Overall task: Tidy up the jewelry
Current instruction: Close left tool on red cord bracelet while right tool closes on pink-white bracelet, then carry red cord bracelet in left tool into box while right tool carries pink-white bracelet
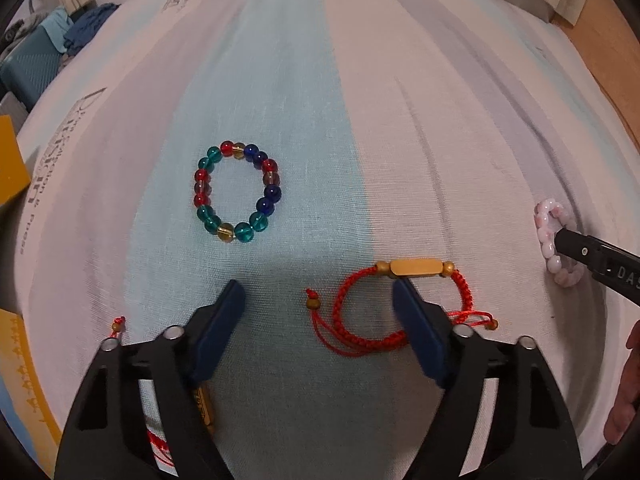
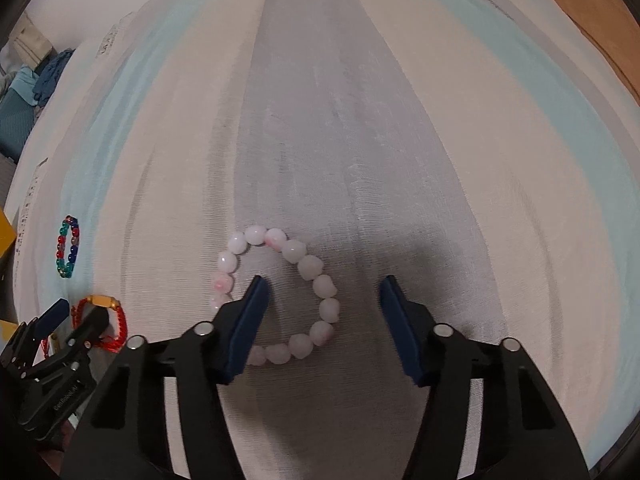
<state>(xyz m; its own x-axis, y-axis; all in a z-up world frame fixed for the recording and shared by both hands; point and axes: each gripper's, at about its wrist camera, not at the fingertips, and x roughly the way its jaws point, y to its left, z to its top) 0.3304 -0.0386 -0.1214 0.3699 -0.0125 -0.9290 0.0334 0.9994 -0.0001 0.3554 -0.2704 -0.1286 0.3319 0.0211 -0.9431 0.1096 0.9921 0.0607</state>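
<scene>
A multicoloured glass bead bracelet (image 1: 237, 193) lies flat on the striped cloth, ahead of my left gripper (image 1: 318, 290), which is open and empty. A red braided cord bracelet with a gold bar (image 1: 404, 306) lies by its right finger, which overlaps the loop. A second red cord with a gold piece (image 1: 202, 402) lies partly hidden under the left finger. A pale pink bead bracelet (image 2: 280, 294) lies under my right gripper (image 2: 324, 286), open, left finger inside the loop. The pink bracelet (image 1: 554, 240) also shows at far right in the left wrist view.
The striped white, pale blue and grey cloth (image 1: 360, 100) covers the surface. A yellow box (image 1: 12, 168) and teal and blue items (image 1: 40, 52) sit at the left edge. Bare wood (image 2: 600, 20) shows at the far right.
</scene>
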